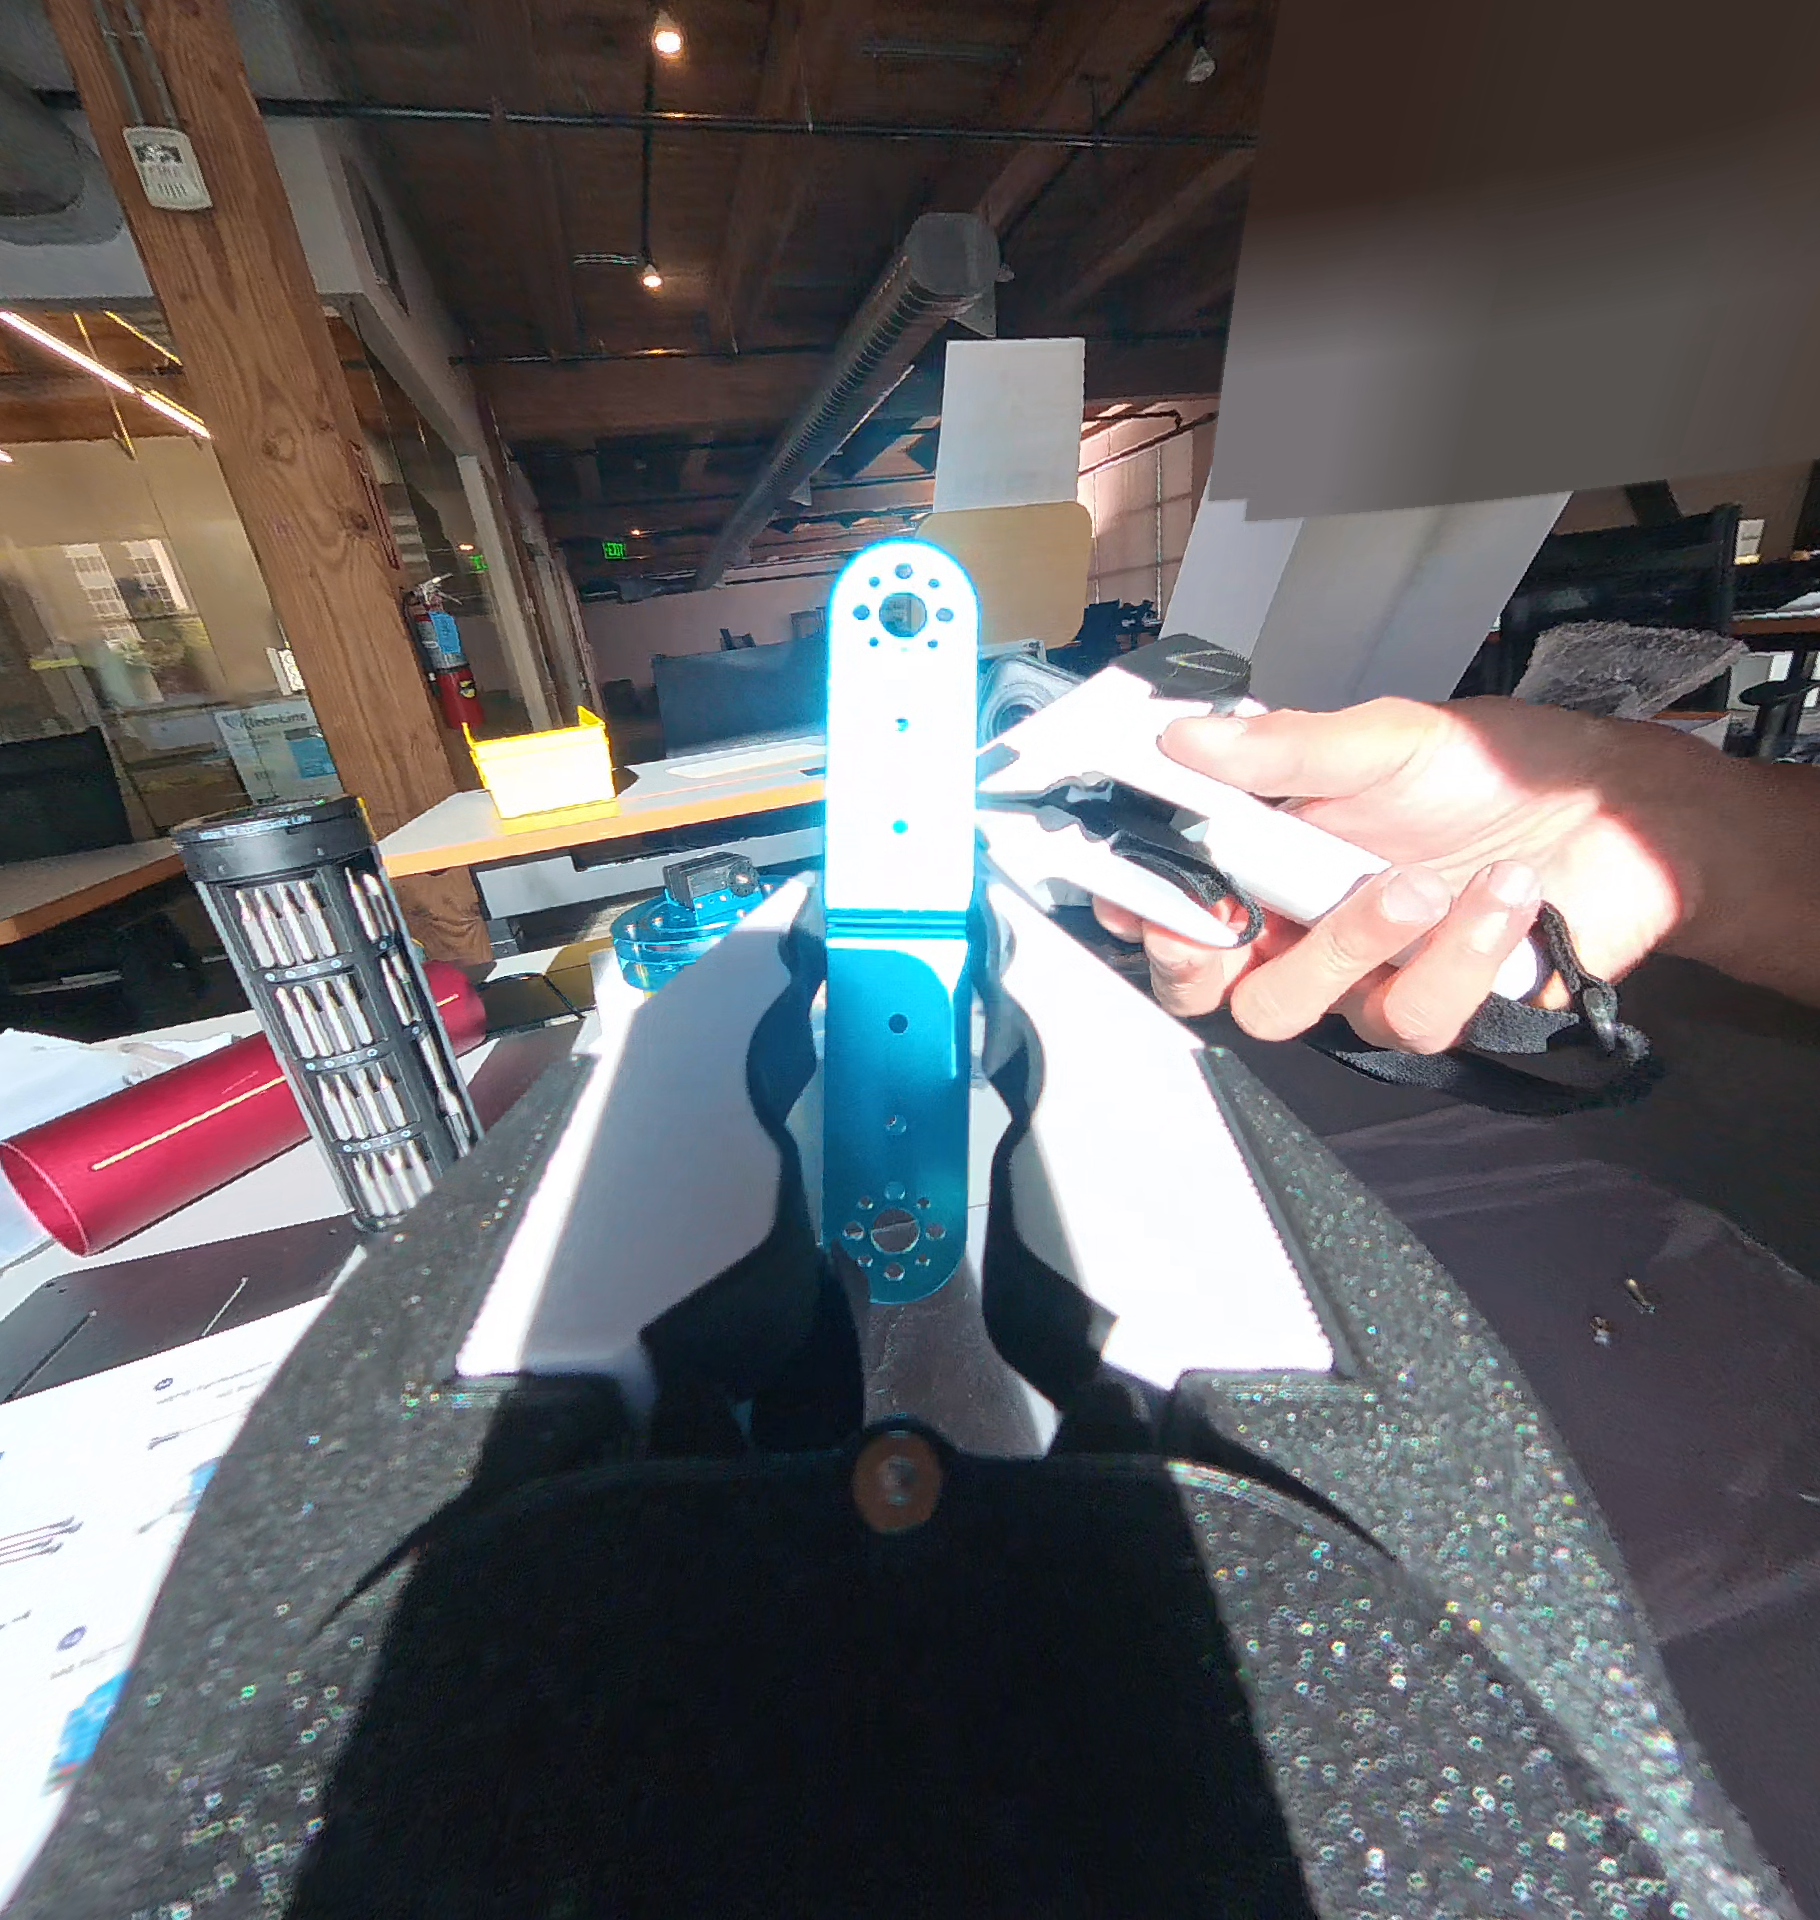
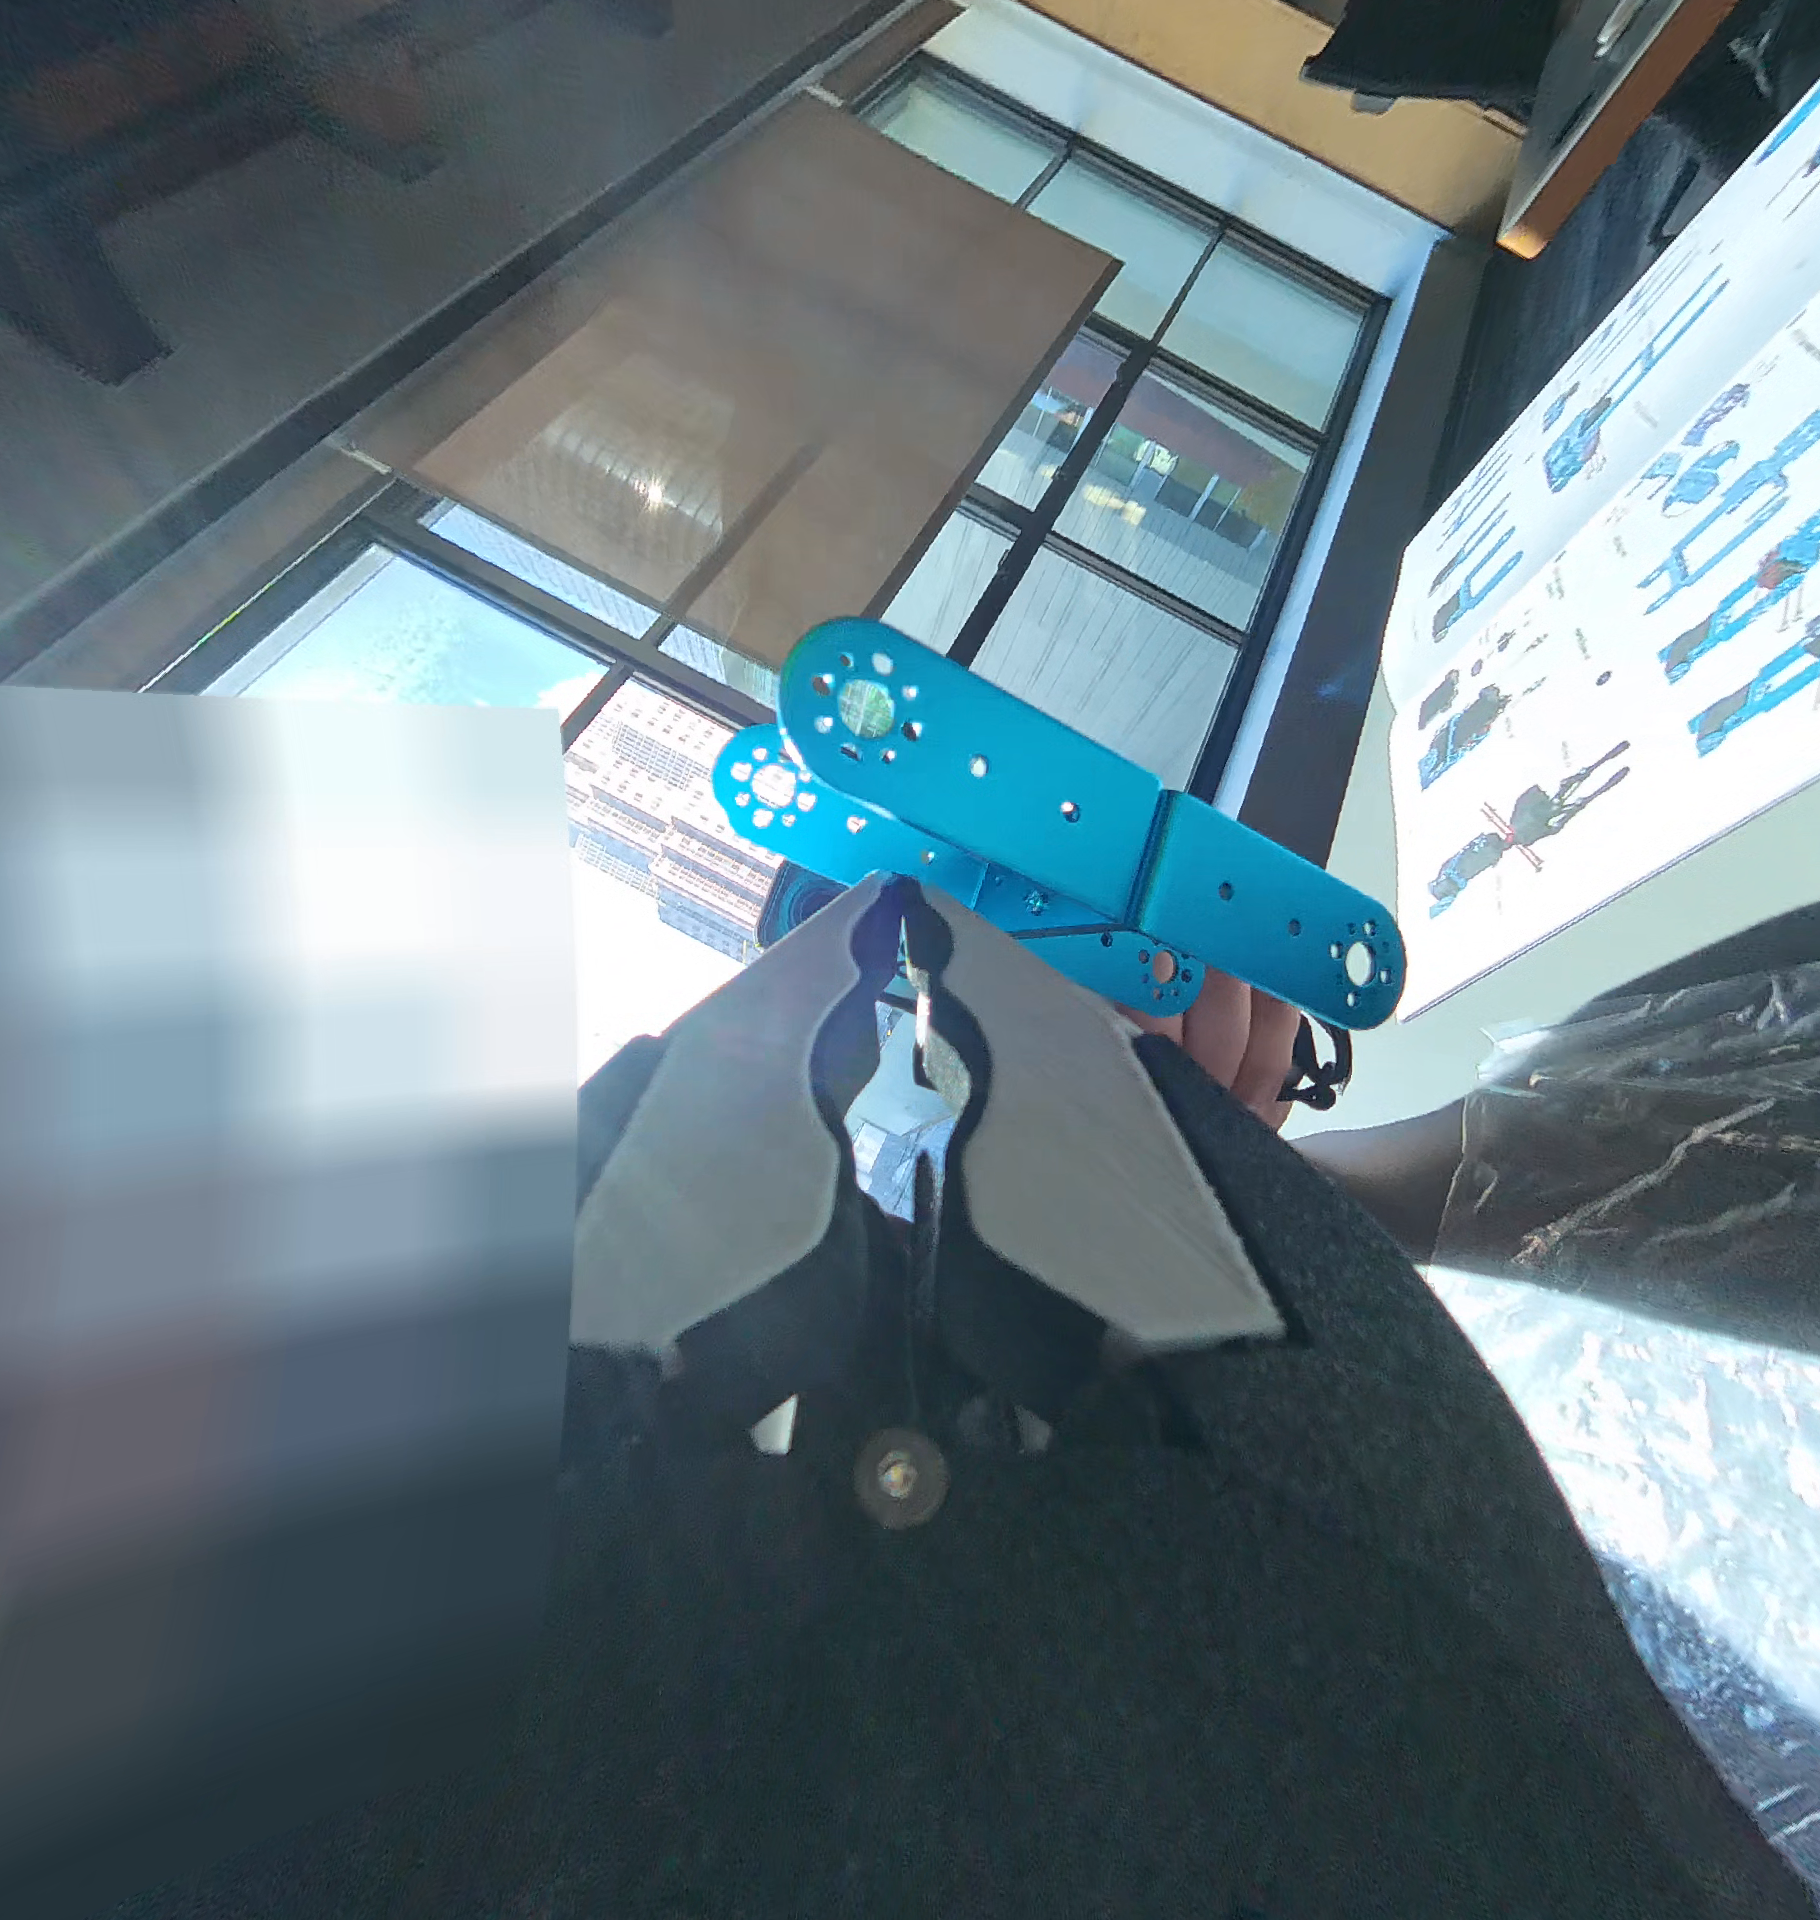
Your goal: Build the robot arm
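My left gripper (image 1: 901,914) is shut on a blue metal bracket (image 1: 898,1091) with rows of holes. The bracket stands up between the white fingers (image 1: 677,1122), its sunlit upper half above the tips. A hand (image 1: 1425,862) holds my right gripper (image 1: 994,795) at the right, its tips at the bracket's right edge. In the right wrist view the right gripper (image 2: 888,891) is shut on a small thin silver part (image 2: 927,1023). Its tips touch the folded blue bracket (image 2: 999,800) from below. Fingers of the hand holding the left gripper (image 2: 1233,1039) show behind the bracket.
A black bit holder (image 1: 334,1018) stands at the left beside a red tube (image 1: 189,1132) and printed sheets (image 1: 106,1507). Two small screws (image 1: 1638,1294) lie on the black cloth (image 1: 1508,1195). A yellow bin (image 1: 542,769) sits farther back. An open picture booklet (image 2: 1612,582) lies at the right. My two grippers' fingertips are within a few centimetres of each other.
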{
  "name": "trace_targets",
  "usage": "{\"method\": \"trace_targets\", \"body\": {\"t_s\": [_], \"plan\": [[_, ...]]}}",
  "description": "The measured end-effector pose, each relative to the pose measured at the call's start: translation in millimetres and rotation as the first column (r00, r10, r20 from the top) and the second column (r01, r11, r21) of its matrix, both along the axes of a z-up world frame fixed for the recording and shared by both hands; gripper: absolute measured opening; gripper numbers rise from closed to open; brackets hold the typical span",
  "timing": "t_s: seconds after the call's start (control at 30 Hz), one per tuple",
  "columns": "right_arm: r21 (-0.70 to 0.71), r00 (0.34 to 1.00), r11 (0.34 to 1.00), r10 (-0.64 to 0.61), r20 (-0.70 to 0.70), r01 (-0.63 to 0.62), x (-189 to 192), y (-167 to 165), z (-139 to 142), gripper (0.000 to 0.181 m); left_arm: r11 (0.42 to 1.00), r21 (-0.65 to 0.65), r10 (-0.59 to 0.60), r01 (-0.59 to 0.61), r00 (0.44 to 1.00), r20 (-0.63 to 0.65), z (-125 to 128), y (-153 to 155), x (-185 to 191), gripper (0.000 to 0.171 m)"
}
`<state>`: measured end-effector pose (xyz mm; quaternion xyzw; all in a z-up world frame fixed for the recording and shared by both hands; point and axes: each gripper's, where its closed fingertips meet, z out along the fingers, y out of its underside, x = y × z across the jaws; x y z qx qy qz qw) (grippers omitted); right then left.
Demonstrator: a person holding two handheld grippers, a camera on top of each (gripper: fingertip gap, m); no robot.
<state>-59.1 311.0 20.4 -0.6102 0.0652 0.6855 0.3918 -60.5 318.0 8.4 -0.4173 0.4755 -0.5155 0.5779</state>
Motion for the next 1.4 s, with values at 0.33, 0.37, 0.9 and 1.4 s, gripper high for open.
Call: {"method": "trace_targets", "body": {"t_s": [0.33,0.37,0.9,1.4], "plan": [[-0.131,0.996,0.988,-0.071,0.045,0.076,-1.4,9.2,-17.6,0.000,1.000,0.015,0.010,-0.010,1.000,-0.027,-7.3,-1.2,1.9,0.028],[-0.140,0.996,0.987,-0.070,0.058,0.078,-1.8,9.8,-20.0,0.000,1.000,0.021,0.012,-0.011,1.000,-0.029,-7.5,-1.7,2.0,0.028],[-0.157,0.990,0.982,-0.083,0.115,0.101,-0.7,11.7,-26.7,0.000,1.000,0.030,0.009,-0.008,0.999,-0.047,-11.9,-2.0,2.0,0.028],[-0.148,0.987,0.985,-0.062,0.148,0.084,0.4,11.2,-28.0,0.000,0.999,0.039,0.017,-0.015,0.998,-0.056,-13.1,-2.1,3.0,0.028]]}}
